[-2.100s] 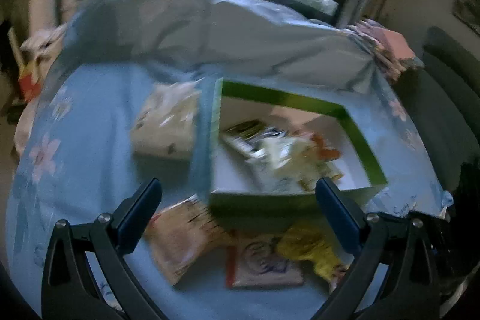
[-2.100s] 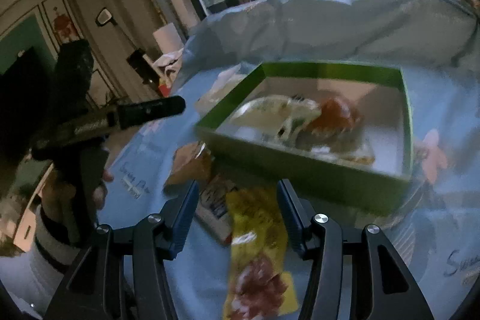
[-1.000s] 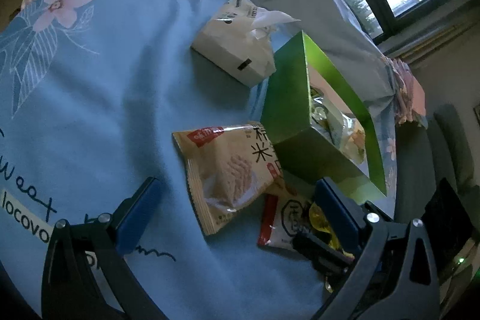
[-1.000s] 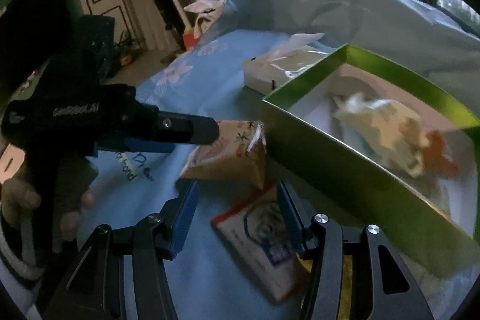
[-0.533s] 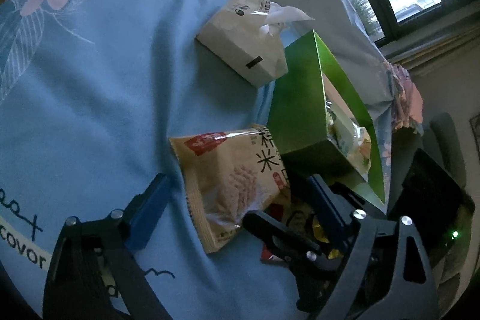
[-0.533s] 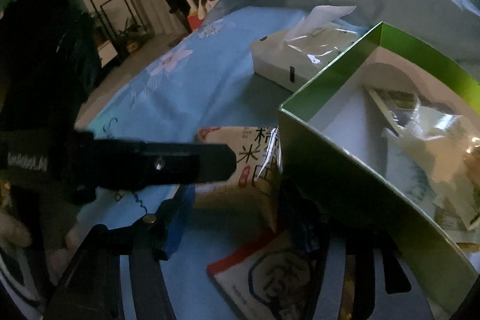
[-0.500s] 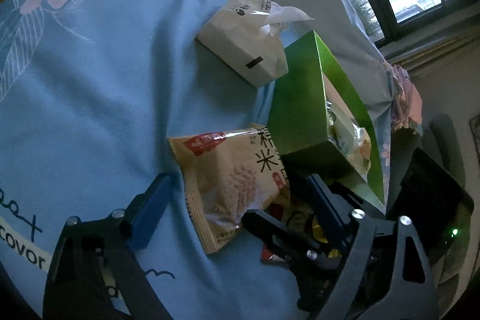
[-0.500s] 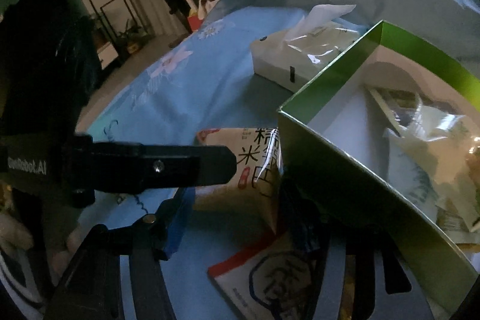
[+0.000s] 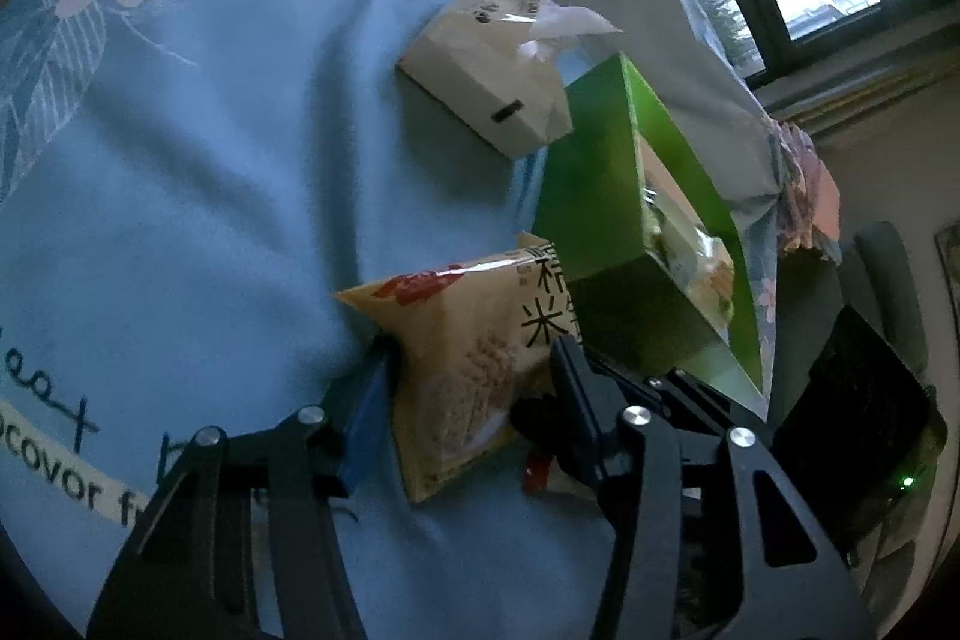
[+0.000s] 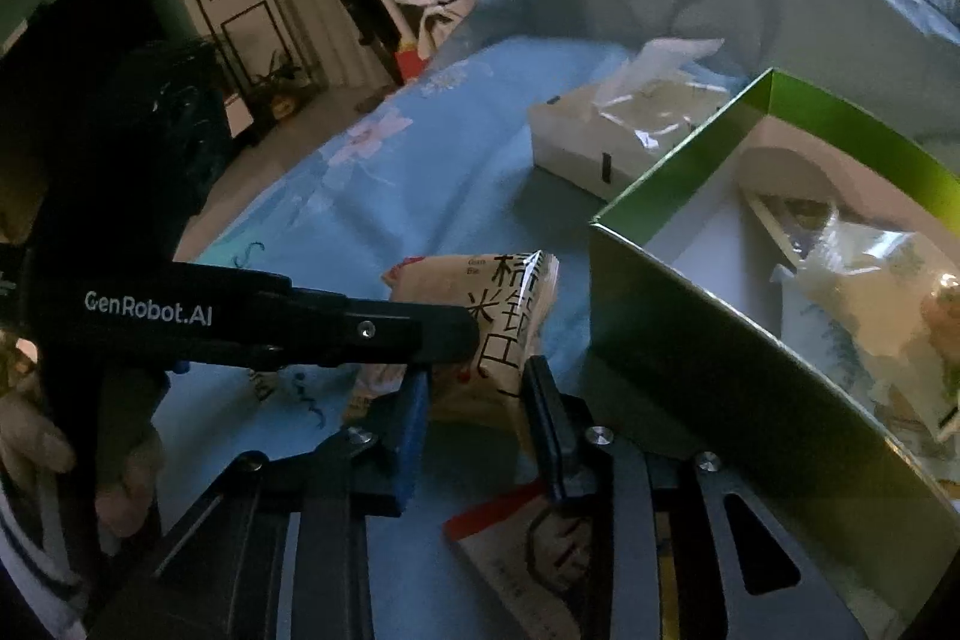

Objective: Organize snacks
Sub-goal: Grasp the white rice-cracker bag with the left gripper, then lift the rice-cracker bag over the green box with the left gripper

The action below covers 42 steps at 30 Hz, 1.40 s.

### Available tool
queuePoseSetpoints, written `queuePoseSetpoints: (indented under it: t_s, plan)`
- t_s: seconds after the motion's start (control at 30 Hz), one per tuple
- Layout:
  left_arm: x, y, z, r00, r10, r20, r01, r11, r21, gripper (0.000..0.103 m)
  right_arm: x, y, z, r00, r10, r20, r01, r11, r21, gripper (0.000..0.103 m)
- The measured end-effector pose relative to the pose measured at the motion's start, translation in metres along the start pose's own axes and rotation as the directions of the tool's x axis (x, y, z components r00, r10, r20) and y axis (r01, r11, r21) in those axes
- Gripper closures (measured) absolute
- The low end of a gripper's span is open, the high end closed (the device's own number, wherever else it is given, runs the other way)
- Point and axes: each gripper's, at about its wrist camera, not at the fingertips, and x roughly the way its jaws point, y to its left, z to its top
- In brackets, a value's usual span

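A beige rice-cracker packet [image 9: 468,334] lies on the blue cloth by the corner of the green box [image 9: 600,196]. My left gripper [image 9: 468,376] is closing on it, with both pads against its sides, and the packet bulges between them. In the right wrist view a left finger [image 10: 390,328] reaches the same packet [image 10: 498,316] from the left. My right gripper [image 10: 477,406] is closing too. Its fingers straddle the packet's near end with a gap showing. A red-and-white packet [image 10: 510,538] lies flat under that gripper. The right gripper's fingers [image 9: 690,388] show behind my left one.
The green box [image 10: 720,328] holds several wrapped snacks [image 10: 870,292]. Behind its far corner sits a white tissue box [image 9: 480,82], also in the right view [image 10: 600,142]. A person's hand [image 10: 30,436] holds the left gripper. Flowered blue cloth [image 9: 180,160] stretches to the left.
My left jaws have narrowed from wide open onto the beige packet, which now bulges. My right gripper has come down closer to that packet and its jaws have narrowed.
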Motion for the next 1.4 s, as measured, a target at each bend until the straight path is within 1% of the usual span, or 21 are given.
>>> queuePoseSetpoints:
  t_s: [0.17, 0.33, 0.43, 0.6, 0.73, 0.9, 1.07, 1.23, 1.4]
  plan:
    - [-0.022, -0.013, -0.008, 0.998, -0.042, 0.036, 0.040, 0.998, 0.044, 0.052, -0.026, 0.008, -0.006, 0.997, 0.007, 0.074, -0.008, 1.000, 0.010, 0.072]
    - [-0.037, -0.032, -0.012, 0.995, -0.076, 0.072, 0.068, 0.992, 0.105, 0.052, -0.055, 0.016, -0.011, 0.988, -0.025, 0.153, 0.024, 1.000, 0.008, 0.072]
    - [-0.036, -0.044, -0.013, 0.994, -0.086, 0.074, 0.076, 0.988, 0.138, 0.052, -0.070, 0.015, -0.013, 0.981, -0.049, 0.190, 0.047, 0.999, 0.018, 0.072]
    - [-0.023, -0.073, -0.010, 0.994, -0.091, 0.056, 0.077, 0.975, 0.209, 0.052, -0.090, 0.007, -0.021, 0.970, -0.099, 0.220, 0.091, 0.995, 0.045, 0.072]
    - [-0.014, -0.099, -0.005, 0.993, -0.109, 0.055, 0.091, 0.962, 0.259, 0.052, -0.106, -0.004, -0.020, 0.959, -0.139, 0.246, 0.125, 0.990, 0.070, 0.072]
    - [-0.001, -0.128, 0.011, 0.987, -0.152, 0.047, 0.130, 0.941, 0.312, 0.052, -0.131, -0.022, -0.009, 0.938, -0.204, 0.281, 0.187, 0.978, 0.088, 0.072]
    - [0.019, -0.159, 0.035, 0.982, -0.180, 0.049, 0.148, 0.913, 0.381, 0.051, -0.144, -0.042, 0.008, 0.917, -0.260, 0.303, 0.238, 0.965, 0.107, 0.072]
    - [0.038, -0.168, 0.053, 0.978, -0.203, 0.041, 0.170, 0.902, 0.396, 0.051, -0.142, -0.067, 0.023, 0.906, -0.292, 0.307, 0.263, 0.956, 0.131, 0.072]
    - [0.063, -0.163, 0.068, 0.981, -0.193, 0.021, 0.172, 0.911, 0.374, 0.051, -0.126, -0.087, 0.030, 0.912, -0.302, 0.277, 0.269, 0.951, 0.150, 0.072]
